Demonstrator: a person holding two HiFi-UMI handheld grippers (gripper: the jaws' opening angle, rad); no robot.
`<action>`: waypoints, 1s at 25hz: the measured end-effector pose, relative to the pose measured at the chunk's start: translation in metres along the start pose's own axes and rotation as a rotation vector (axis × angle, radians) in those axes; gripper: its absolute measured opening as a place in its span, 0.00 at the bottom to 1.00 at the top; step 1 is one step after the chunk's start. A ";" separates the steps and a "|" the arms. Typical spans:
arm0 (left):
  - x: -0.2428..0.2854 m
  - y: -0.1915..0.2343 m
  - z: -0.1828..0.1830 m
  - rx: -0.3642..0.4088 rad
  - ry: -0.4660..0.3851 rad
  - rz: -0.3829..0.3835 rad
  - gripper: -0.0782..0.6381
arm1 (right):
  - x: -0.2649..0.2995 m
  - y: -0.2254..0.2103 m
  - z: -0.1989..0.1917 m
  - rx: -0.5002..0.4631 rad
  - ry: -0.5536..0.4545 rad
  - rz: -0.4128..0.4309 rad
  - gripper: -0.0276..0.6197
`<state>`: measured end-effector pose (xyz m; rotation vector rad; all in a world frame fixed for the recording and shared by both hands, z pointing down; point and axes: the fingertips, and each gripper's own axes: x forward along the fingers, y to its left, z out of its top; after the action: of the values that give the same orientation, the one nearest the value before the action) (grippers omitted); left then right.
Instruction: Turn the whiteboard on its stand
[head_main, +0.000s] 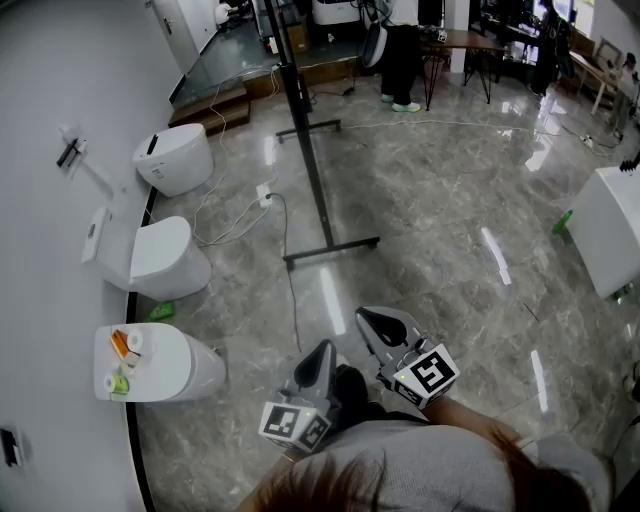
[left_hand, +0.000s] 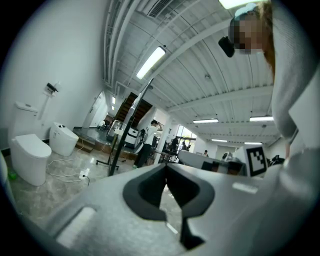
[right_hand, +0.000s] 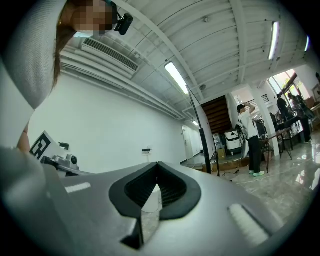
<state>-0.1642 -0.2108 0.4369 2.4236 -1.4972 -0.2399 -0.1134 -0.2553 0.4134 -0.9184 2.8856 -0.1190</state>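
Far beyond the right gripper (head_main: 372, 320) stands the whiteboard (head_main: 300, 120).

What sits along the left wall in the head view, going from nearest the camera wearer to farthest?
nearest toilet → small green object on the floor → middle toilet → far toilet → raised step

I see a glossy, veined stone-look floor (head_main: 440, 210); smooth, shiny white toilets (head_main: 165, 255); a matt black metal stand (head_main: 305, 140); left gripper (head_main: 320, 352) and right gripper (head_main: 380, 322) of matt grey plastic.
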 end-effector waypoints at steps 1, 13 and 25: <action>0.003 0.003 0.001 0.000 -0.002 0.002 0.11 | 0.003 -0.003 0.001 -0.003 -0.004 0.000 0.05; 0.078 0.068 0.026 0.019 -0.042 -0.020 0.11 | 0.078 -0.060 0.005 -0.066 0.002 -0.021 0.05; 0.189 0.187 0.062 0.013 0.018 -0.070 0.11 | 0.214 -0.149 -0.007 -0.031 0.021 -0.092 0.05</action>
<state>-0.2557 -0.4685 0.4399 2.4844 -1.4125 -0.2235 -0.2028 -0.4999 0.4190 -1.0622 2.8727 -0.0926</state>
